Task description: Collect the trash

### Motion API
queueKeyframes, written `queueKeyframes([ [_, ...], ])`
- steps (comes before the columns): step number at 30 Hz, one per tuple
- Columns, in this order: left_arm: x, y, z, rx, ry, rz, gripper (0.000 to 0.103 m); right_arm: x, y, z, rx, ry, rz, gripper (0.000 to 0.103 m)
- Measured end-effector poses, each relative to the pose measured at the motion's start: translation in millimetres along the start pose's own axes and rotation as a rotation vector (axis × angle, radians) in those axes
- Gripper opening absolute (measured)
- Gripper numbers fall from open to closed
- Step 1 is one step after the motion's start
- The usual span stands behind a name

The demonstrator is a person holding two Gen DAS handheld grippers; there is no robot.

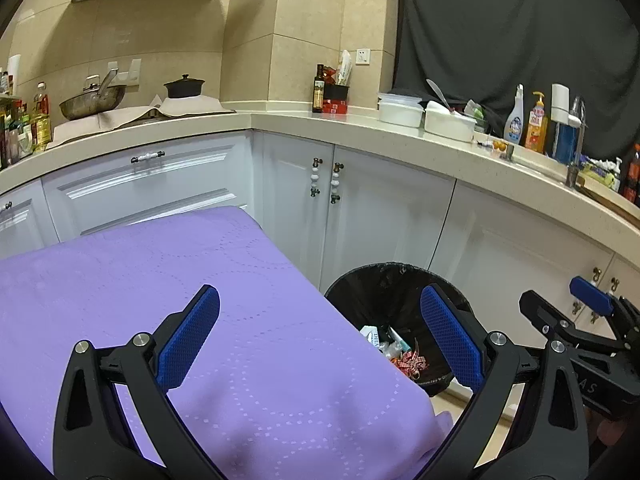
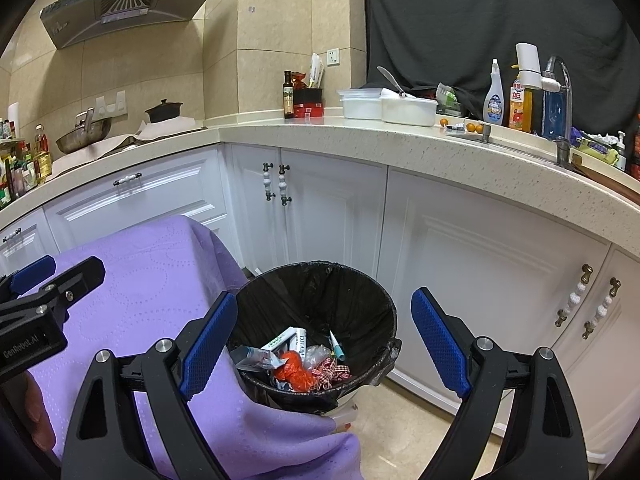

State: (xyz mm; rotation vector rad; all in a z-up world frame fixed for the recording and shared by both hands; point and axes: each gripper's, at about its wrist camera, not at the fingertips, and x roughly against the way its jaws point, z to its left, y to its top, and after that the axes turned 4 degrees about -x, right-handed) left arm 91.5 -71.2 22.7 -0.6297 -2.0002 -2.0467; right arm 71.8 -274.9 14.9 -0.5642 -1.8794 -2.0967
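A black-lined trash bin (image 2: 372,300) stands on the floor beside the purple-covered table (image 1: 140,280); it also shows in the left wrist view (image 1: 360,284). Inside lie several pieces of trash: a crumpled orange wrapper (image 2: 296,370), a checked ribbon bow (image 2: 330,372), a white box (image 2: 286,342) and clear plastic. My left gripper (image 1: 320,336) is open and empty above the table's right edge. My right gripper (image 2: 324,344) is open and empty just above the bin; it shows at the right of the left wrist view (image 1: 560,312).
White cabinets (image 2: 340,208) stand close behind the bin under a beige counter (image 2: 360,136). On it are white containers (image 2: 408,110), bottles (image 2: 494,100), a wok (image 2: 82,132) and a pot. The purple cloth (image 2: 260,432) drapes down against the bin's left side.
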Motion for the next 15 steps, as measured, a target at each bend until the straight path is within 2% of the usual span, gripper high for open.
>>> queueKeyframes([
  [4, 2, 0, -2, -0.026, 0.031, -0.012, 0.098, -2, -2, 1, 0.0, 0.001, 0.004, 0.086],
  [8, 3, 0, -2, -0.034, 0.029, -0.012, 0.098, -1, -3, 3, 0.004, 0.007, 0.004, 0.086],
  [15, -1, -1, 15, -0.003, 0.048, 0.03, 0.098, -3, -3, 12, 0.022, 0.024, 0.009, 0.086],
])
